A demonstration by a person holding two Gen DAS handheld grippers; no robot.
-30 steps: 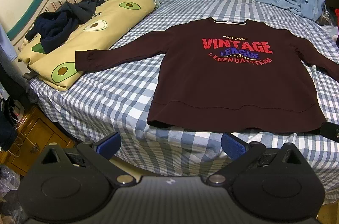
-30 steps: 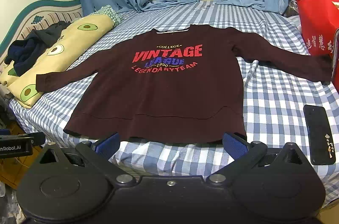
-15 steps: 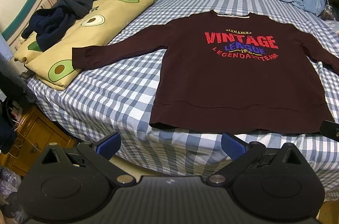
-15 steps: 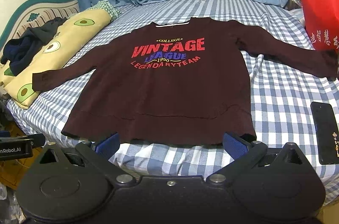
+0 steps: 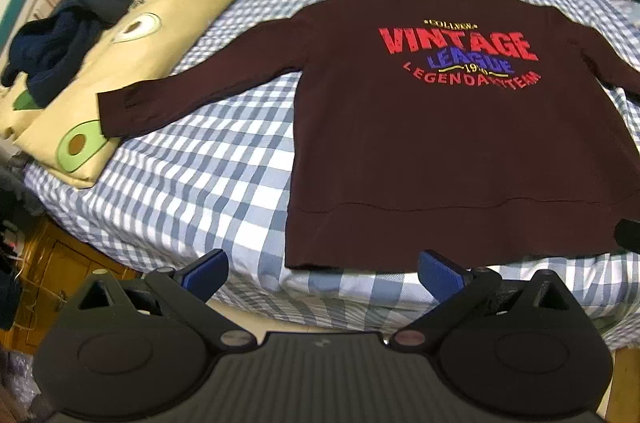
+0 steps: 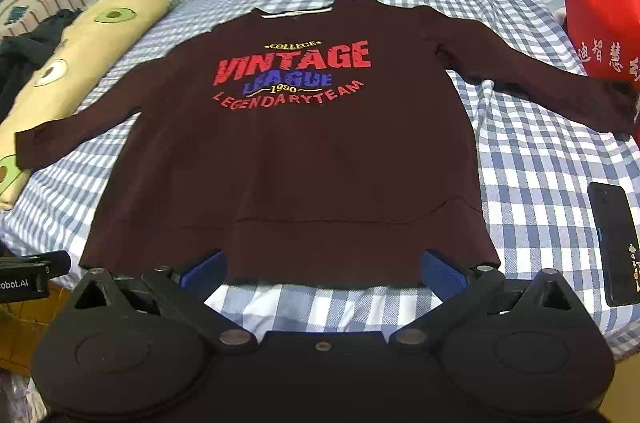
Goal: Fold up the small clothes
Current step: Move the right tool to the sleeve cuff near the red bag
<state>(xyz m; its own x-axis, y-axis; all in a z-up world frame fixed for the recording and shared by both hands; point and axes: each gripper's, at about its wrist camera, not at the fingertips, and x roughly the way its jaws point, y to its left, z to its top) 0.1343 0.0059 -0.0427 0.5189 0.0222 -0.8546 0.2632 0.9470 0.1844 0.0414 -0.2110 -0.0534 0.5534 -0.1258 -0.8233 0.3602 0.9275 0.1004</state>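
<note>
Left gripper (image 5: 322,273) and right gripper (image 6: 322,273) spread wide, empty, maroon sweatshirt (image 6: 288,159) flat on checked bedsheet (image 6: 540,159)

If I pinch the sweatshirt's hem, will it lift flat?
Probably not: the sweatshirt lies limp, so it should drape and sag. Its sleeves will likely trail. The ribbed hem looks thicker, giving the open right tongs firmer purchase.

The sweatshirt (image 5: 440,143) loses one sleeve past the left view's frame edge; its small gold lettering blurs.
</note>
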